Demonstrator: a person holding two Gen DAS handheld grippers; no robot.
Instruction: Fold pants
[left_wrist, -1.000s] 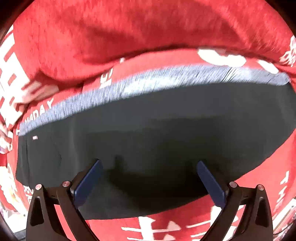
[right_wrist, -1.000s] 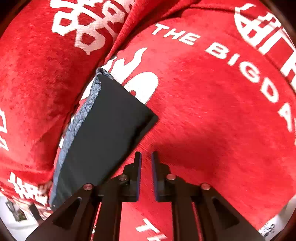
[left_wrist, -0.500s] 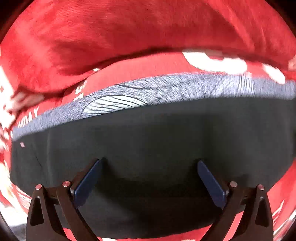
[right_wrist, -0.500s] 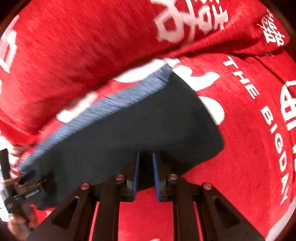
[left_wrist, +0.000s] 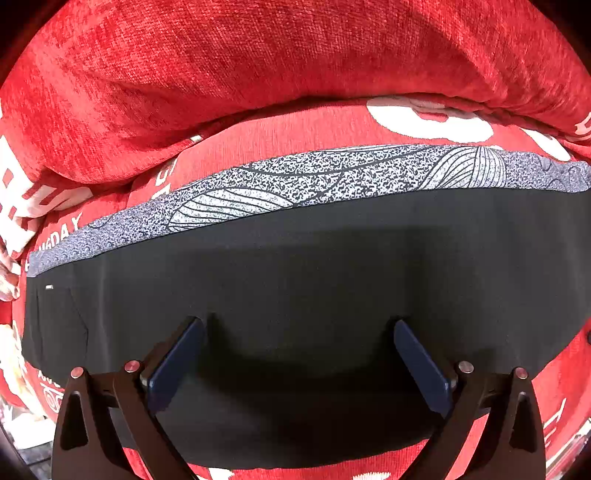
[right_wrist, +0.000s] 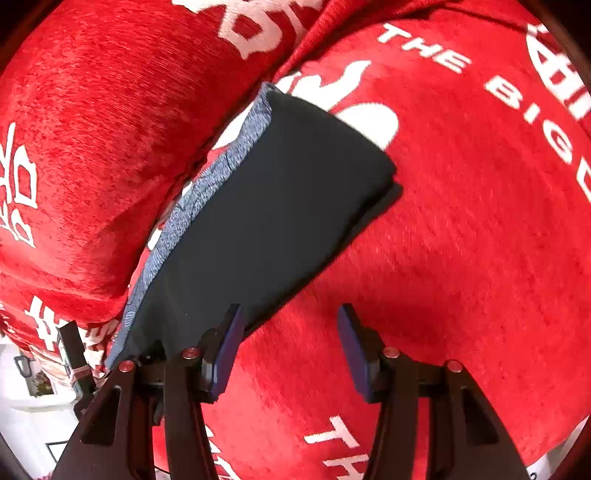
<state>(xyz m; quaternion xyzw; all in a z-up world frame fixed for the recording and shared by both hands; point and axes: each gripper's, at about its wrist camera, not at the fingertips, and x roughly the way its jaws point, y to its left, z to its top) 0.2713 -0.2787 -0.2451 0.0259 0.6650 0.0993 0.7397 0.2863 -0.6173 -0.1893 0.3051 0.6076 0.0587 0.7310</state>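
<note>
Red printed blanket (right_wrist: 461, 229) backs everything | folded pants (right_wrist: 266, 206) lie flat beside its ridge | your left gripper (left_wrist: 297, 354) spread above them, holding nothing | your right gripper (right_wrist: 290, 343) just parted, empty, likely releasing the finished fold

The red plush cover (right_wrist: 480, 229) carries white printed lettering. In the right wrist view, "THE BIG D" runs down its upper right part, the line cut off at the picture's edge. Near the bottom edge of the same view, between the claw's arms, "TH" shows as the start of another white line. Large white characters stand on the red cushion (right_wrist: 92, 129) at the top and at the left, too cut off to read. In the left wrist view, white letters "DAY" show on the cover at the left, just beside the patterned grey band (left_wrist: 314, 177) of the black pants (left_wrist: 295, 277); the letters before them are hidden.
</note>
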